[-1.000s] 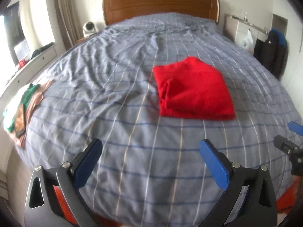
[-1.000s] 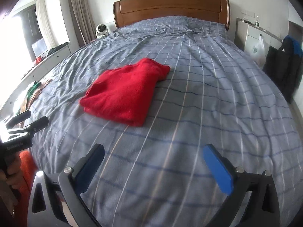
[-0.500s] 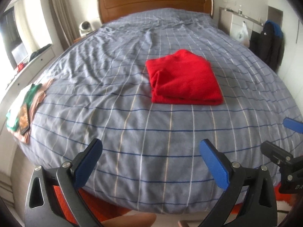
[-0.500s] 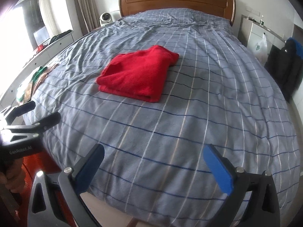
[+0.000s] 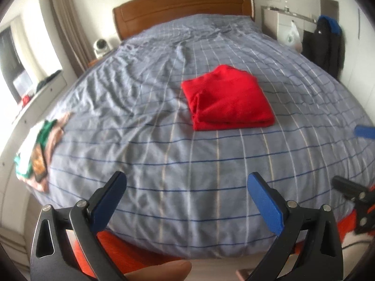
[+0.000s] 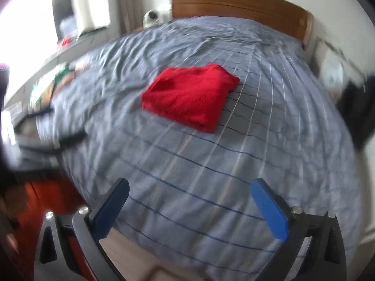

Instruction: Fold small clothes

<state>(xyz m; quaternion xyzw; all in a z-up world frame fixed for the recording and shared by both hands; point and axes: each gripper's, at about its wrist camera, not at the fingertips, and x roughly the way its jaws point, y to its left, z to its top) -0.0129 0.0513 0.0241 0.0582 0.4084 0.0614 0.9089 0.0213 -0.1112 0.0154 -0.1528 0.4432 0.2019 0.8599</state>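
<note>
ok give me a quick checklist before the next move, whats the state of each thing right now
1. Left hand-held gripper open and holding nothing: ok.
2. Right hand-held gripper open and holding nothing: ok.
3. Red garment folded into a compact rectangle, lying flat on the bed: ok.
4. Both grippers clear of the red garment, back over the foot of the bed: ok.
5. Next clothes to fold: a green, white and tan pile lies at the bed's left edge, not yet folded: not ok.
6. Right wrist view sharp enough to aim by: blurred, not ok.
</note>
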